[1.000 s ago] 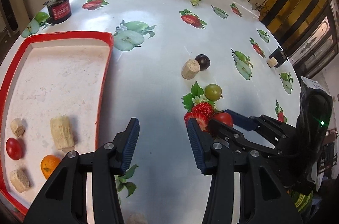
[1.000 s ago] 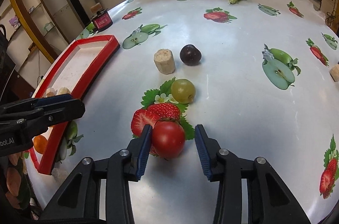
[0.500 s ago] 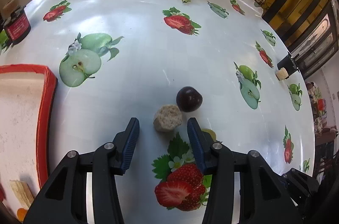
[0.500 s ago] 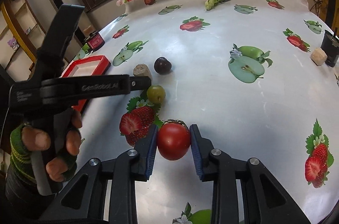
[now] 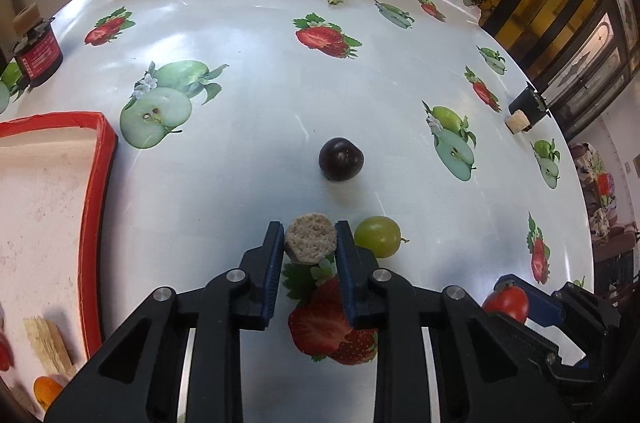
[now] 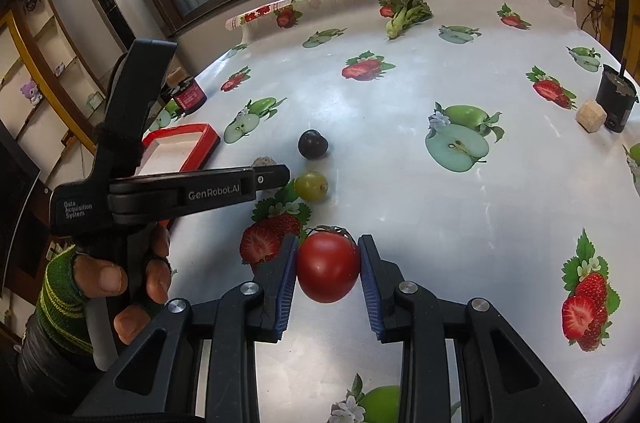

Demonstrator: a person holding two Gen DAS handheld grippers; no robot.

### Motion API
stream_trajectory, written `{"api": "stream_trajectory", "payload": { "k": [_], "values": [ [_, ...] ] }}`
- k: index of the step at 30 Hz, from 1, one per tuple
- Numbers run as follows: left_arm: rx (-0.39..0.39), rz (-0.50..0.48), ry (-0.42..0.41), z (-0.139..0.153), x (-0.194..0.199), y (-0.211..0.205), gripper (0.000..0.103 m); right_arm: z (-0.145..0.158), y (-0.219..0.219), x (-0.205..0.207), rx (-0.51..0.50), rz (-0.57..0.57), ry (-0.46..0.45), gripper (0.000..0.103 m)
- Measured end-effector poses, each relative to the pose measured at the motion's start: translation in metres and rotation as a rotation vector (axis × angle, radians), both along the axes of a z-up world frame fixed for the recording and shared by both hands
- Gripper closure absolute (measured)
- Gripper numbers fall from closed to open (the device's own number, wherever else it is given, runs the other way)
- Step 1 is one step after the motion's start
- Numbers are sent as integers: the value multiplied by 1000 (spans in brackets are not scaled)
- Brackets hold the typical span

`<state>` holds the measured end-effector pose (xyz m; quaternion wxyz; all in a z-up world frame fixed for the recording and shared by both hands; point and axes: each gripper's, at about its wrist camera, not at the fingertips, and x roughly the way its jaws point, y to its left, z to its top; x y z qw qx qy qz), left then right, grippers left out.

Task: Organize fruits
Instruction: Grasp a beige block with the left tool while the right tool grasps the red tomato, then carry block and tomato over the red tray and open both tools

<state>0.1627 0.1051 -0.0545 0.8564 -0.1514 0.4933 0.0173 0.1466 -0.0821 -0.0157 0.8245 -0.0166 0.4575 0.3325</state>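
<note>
While clamped on the beige cut fruit chunk [image 5: 310, 238] at its round sides, left gripper [image 5: 310, 243] sits well right of the red tray [image 5: 100, 183], so next carry likely goes left; green grape [image 5: 377, 236] just right, dark plum [image 5: 341, 159] farther off. From right wrist, right gripper [image 6: 328, 269] squeezed onto the red tomato [image 6: 328, 269], tray [image 6: 200, 151] far left, beyond the left gripper.
</note>
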Motion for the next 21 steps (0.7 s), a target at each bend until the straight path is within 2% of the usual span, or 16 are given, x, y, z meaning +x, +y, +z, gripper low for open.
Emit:
{"api": "stream_trajectory", "payload": {
  "k": [7,21],
  "values": [
    [48,15,-24,14,-27,1,80,3,6,-6,0,10,-5,72],
    [70,80,-53,33,-72,33,80,9,36,-24,-3,75,-21,72]
  ]
}}
